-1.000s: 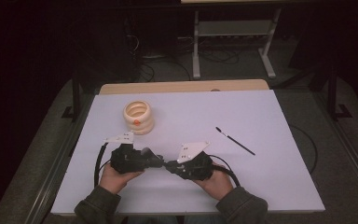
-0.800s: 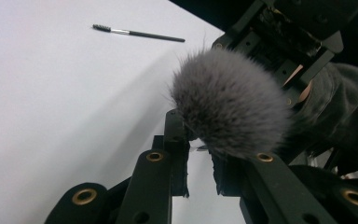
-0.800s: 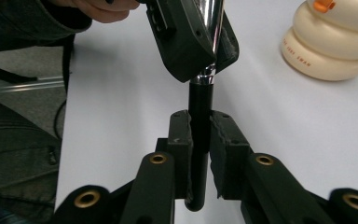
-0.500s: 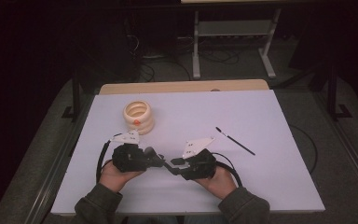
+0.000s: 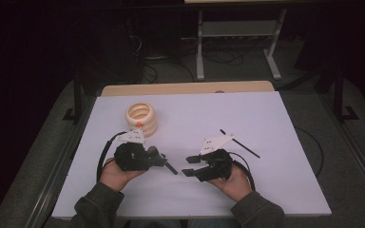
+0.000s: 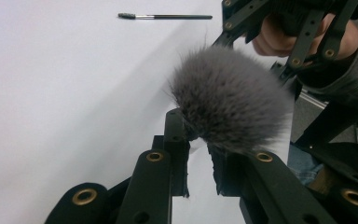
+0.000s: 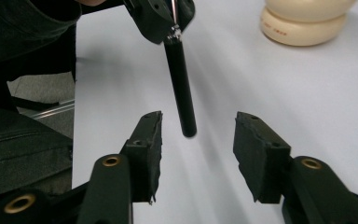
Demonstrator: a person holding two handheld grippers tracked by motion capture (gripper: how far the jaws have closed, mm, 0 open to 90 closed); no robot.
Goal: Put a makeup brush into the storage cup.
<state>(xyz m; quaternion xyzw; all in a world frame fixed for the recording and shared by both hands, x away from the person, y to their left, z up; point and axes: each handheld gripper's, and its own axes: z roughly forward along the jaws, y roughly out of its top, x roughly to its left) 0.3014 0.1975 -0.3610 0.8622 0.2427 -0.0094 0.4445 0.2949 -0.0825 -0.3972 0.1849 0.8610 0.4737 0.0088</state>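
Your left gripper [image 5: 168, 166] clamps the makeup brush [image 6: 230, 100] near its ferrule, handle [image 7: 181, 88] sticking out above the bench [image 5: 275, 190]. Right gripper [image 5: 190, 172] fingers have just been opening, now wide, handle between, untouched. Risk: one-sided grip w/ long overhang; a bump could pivot or drop it.

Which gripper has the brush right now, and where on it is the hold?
The left gripper holds the makeup brush, clamped at the neck just below the bristles. The right gripper has just been opening; the brush handle hangs untouched between its jaws.
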